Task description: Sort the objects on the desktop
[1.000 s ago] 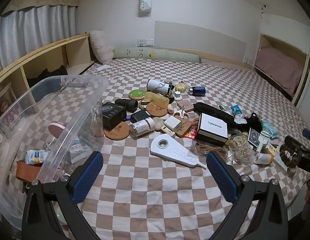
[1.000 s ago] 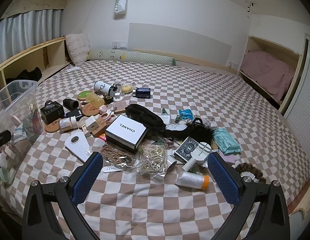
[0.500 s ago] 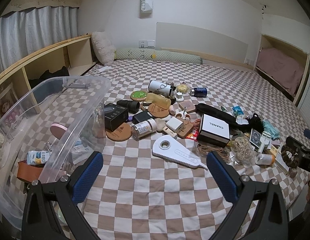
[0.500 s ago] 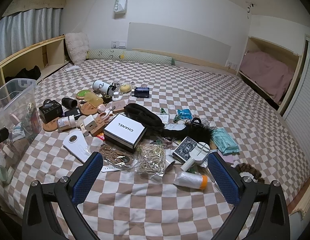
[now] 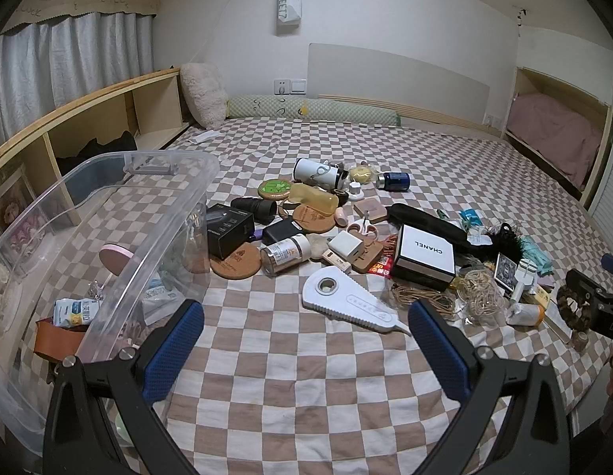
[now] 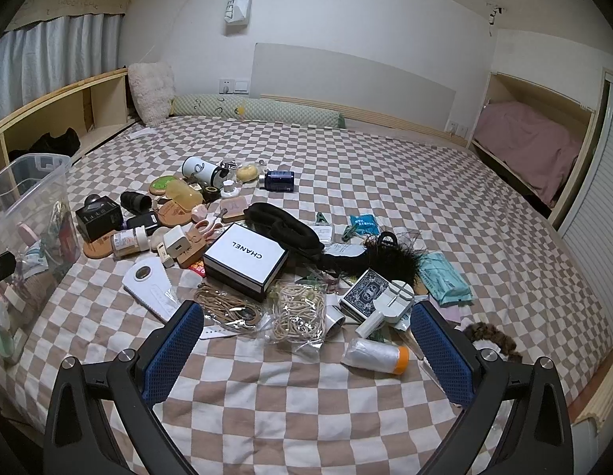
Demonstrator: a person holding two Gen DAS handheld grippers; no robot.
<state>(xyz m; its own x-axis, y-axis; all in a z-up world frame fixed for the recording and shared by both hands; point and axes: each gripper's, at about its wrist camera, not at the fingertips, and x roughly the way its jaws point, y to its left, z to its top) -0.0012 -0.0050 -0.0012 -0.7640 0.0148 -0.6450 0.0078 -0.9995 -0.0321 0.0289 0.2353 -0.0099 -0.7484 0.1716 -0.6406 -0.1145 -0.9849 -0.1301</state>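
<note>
Many small objects lie scattered on a checkered bed cover point(image 5: 290, 360). Among them are a white and black box point(image 5: 425, 256) point(image 6: 245, 260), a white flat tool point(image 5: 348, 303) point(image 6: 150, 287), cork coasters point(image 5: 235, 264), a pill bottle point(image 5: 285, 253), a black box point(image 5: 229, 229) and a bag of rubber bands point(image 6: 300, 310). A clear plastic bin point(image 5: 108, 237) point(image 6: 27, 198) at the left holds several items. My left gripper point(image 5: 306, 340) is open and empty, low over the cover in front of the white tool. My right gripper point(image 6: 306, 340) is open and empty near the rubber bands and a white roll with an orange cap point(image 6: 375, 354).
Wooden shelves point(image 5: 88, 126) line the left wall behind the bin. A pillow point(image 5: 203, 93) and a green bolster point(image 5: 310, 109) lie at the headboard. The bed's right edge point(image 6: 595, 403) drops off near a brown hair tie point(image 6: 490, 334). Bare cover lies in front of both grippers.
Both views have shifted slightly; the objects sit a little farther off in the left wrist view. No object has moved and both grippers remain open.
</note>
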